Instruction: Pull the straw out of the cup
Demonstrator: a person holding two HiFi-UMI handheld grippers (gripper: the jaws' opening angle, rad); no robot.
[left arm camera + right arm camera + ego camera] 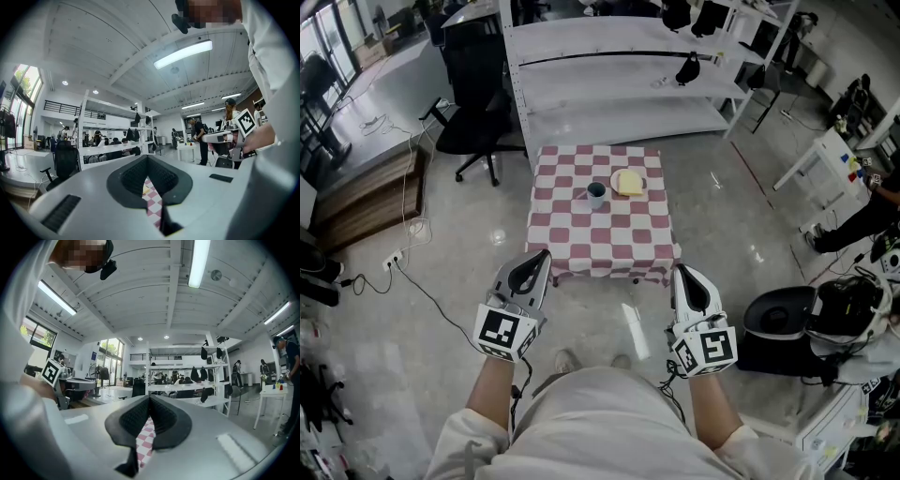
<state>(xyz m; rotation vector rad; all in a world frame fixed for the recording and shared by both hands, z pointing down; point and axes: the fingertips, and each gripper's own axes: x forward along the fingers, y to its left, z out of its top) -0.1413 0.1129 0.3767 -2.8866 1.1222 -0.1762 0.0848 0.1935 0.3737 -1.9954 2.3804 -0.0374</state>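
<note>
Both forearms stretched forward, level, just short of the table. Left gripper and right gripper clenched shut, empty, aimed toward the table. Cup upright on the table's far half, well apart from both 2 grippers; straw too small to tell.

Your cup: small, dark blue-grey, upright, open top. Sits on the checkered bench, far half, approx centre L-R. Flat yellow item just beside it, on its right. Straw too small to make out.
</note>
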